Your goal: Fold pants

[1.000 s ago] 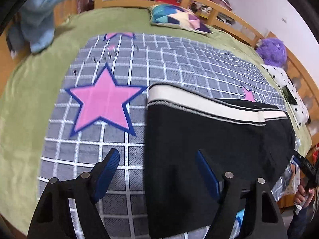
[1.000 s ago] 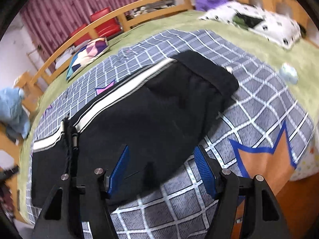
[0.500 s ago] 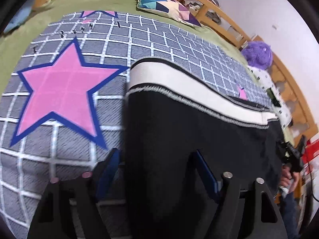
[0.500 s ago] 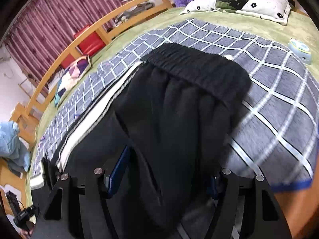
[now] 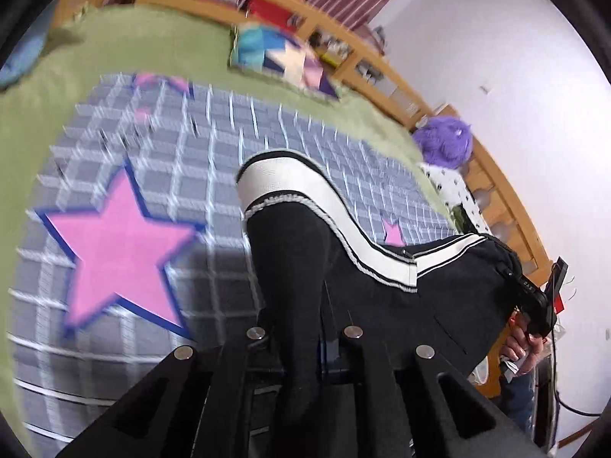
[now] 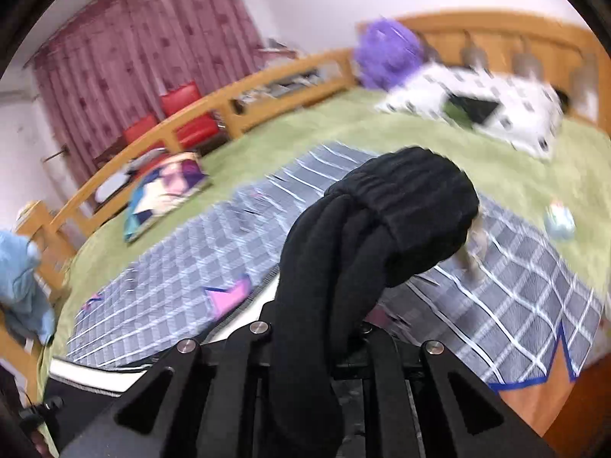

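The black pants [image 5: 305,267] with a white side stripe are lifted off the grey checked blanket [image 5: 191,175]. My left gripper [image 5: 301,347] is shut on the leg end, and the cloth rises from its jaws. My right gripper [image 6: 313,339] is shut on the waist end [image 6: 404,206], where the black elastic band bunches above the jaws. The right gripper and the hand holding it show at the far end of the pants in the left wrist view [image 5: 534,301]. Both views are motion-blurred.
The blanket with a pink star [image 5: 114,244] lies on a green bed cover [image 6: 267,145] inside a wooden bed rail [image 6: 229,99]. A patterned cushion [image 6: 164,191], a purple plush [image 6: 389,53], a spotted pillow [image 6: 477,107] and a small round toy [image 6: 559,221] lie around.
Both grippers have closed on the pants and lifted them off the blanket. The pants lay flat between open jaws before.
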Available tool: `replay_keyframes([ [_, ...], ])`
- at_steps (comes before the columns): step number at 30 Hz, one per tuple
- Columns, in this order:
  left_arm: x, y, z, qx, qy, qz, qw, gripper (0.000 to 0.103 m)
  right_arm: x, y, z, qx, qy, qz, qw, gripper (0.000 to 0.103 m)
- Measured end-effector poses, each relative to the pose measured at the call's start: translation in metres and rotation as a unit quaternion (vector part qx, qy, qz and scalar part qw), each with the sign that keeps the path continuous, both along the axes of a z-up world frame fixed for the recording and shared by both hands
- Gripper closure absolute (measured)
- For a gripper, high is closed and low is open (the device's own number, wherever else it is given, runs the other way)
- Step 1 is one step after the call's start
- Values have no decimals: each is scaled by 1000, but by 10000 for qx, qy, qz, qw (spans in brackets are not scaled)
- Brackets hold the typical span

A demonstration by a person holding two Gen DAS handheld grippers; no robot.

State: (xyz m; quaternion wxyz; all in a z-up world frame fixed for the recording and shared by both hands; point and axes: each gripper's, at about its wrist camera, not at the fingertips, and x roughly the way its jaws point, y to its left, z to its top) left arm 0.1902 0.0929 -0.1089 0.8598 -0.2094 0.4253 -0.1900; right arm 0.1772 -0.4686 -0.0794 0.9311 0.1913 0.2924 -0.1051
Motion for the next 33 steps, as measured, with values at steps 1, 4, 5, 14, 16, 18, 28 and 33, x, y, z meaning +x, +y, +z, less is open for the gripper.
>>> replay_keyframes([
  [1, -2, 8, 5, 107, -66, 34, 9999, 93, 1, 13, 9, 10, -119, 214, 9997, 91],
  [4, -3, 45, 21, 391, -193, 344, 9985, 93, 3, 36, 14, 107, -332, 605, 9976, 91],
  [5, -3, 61, 19, 510, -151, 482, 9974, 93, 9, 44, 9, 115, -318, 720, 9968, 91],
  [14, 22, 90, -82, 1934, 1117, 1311, 9659, 56, 41, 59, -137, 197, 1410, 1090, 9838, 85],
  [16, 21, 88, -82, 1972, 1052, 1382, 9648, 49, 32, 63, -137, -61, 1479, 1220, 9814, 83],
  [18, 17, 88, -72, 2143, 965, 1489, 9605, 48, 28, 75, -131, -615, 1669, 1281, 9757, 78],
  [28, -52, 67, -54, 2043, 429, 1174, 9709, 33, -29, 92, -69, -876, 1539, 1259, 9761, 67],
  [33, -82, 53, -97, 2441, 460, 1393, 9586, 28, -25, 157, -61, -657, 1341, 1791, 9724, 65],
])
